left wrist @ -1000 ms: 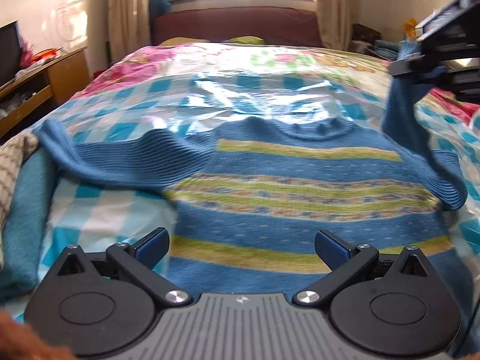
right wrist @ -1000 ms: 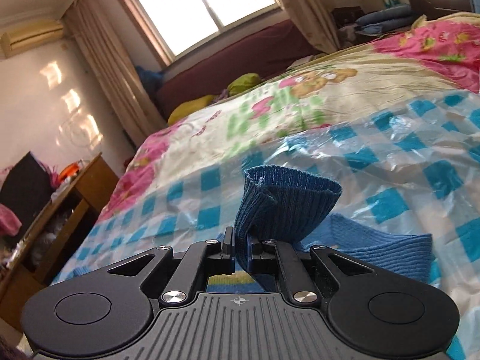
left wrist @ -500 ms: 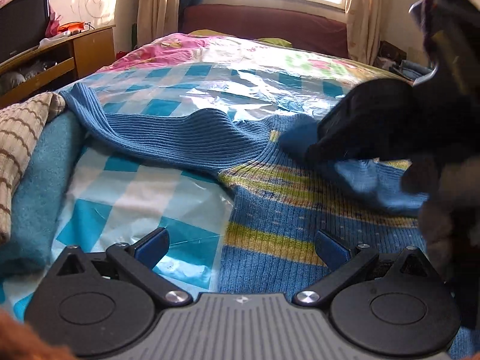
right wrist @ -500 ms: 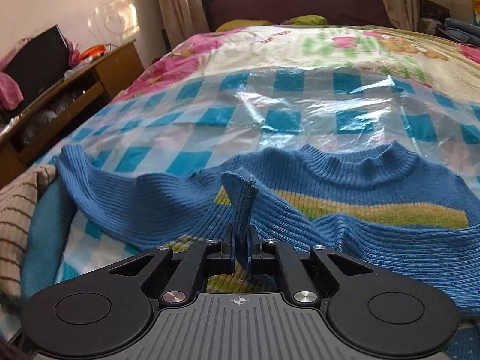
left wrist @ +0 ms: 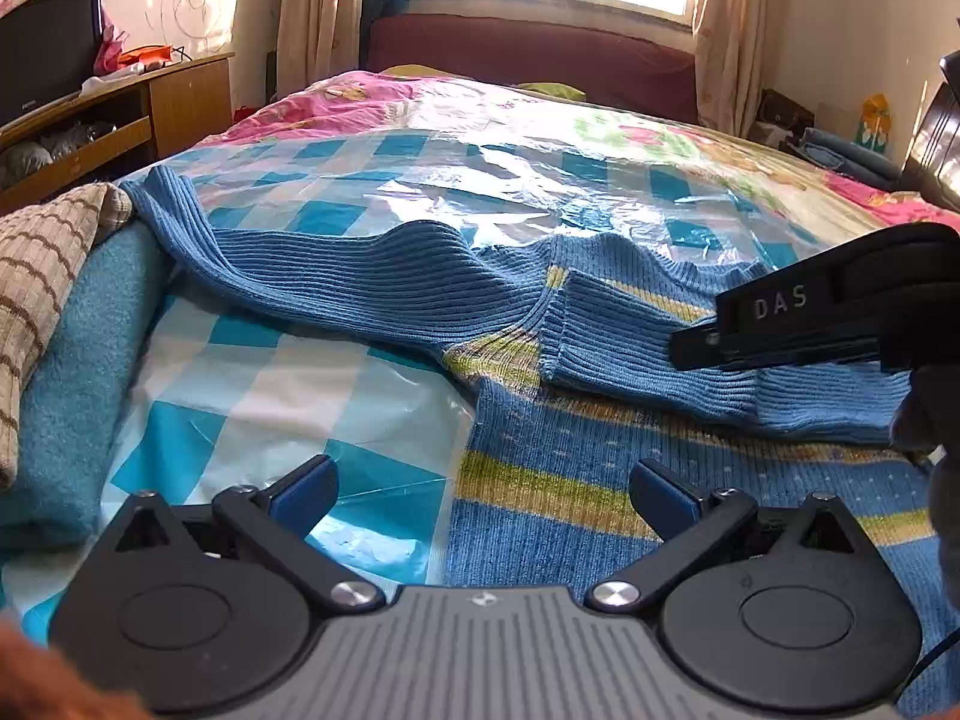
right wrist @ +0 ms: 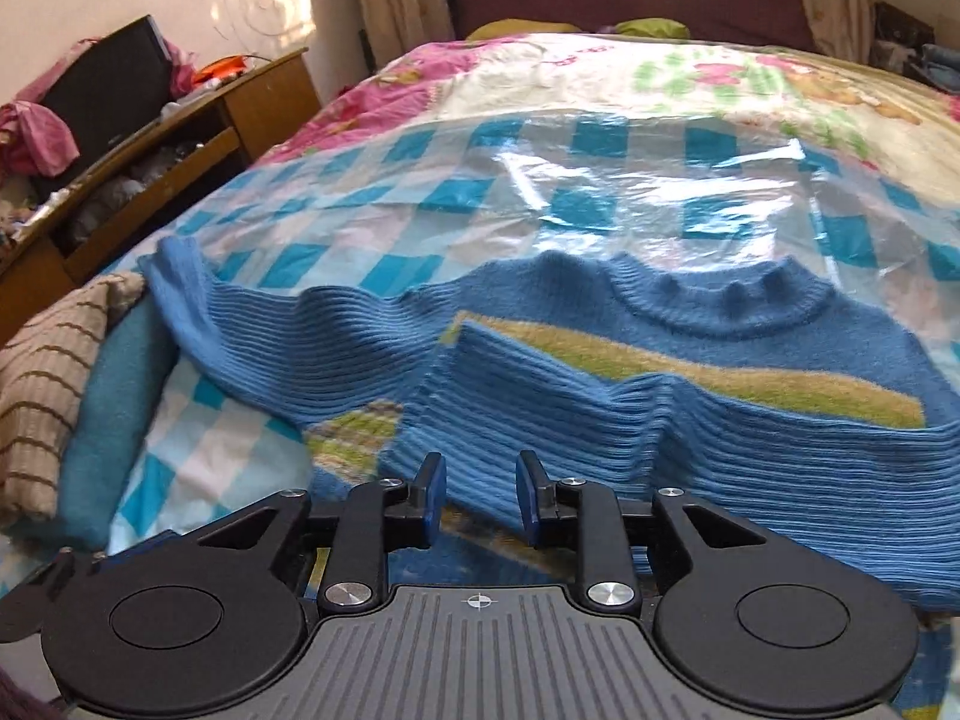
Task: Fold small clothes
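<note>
A small blue knitted sweater (left wrist: 600,468) with yellow-green stripes lies flat on the bed's checked plastic sheet (left wrist: 300,396). Its right sleeve (left wrist: 648,348) is folded across the chest; its left sleeve (left wrist: 312,270) stretches out to the left. My left gripper (left wrist: 483,495) is open and empty, just above the sweater's lower left edge. My right gripper (right wrist: 477,498) is open and empty, just behind the folded sleeve (right wrist: 600,414); its body shows in the left wrist view (left wrist: 828,312). The sweater's collar (right wrist: 720,306) points toward the window.
A teal towel (left wrist: 72,372) and a beige striped cloth (left wrist: 36,276) lie at the bed's left edge. A wooden TV stand (left wrist: 120,114) with a television is beyond them. The dark red headboard (left wrist: 540,60) and window are at the far end.
My right gripper carried the right sleeve across the sweater's chest, laid it down and opened, letting the cuff go. My left gripper stayed open and shifted slightly left.
</note>
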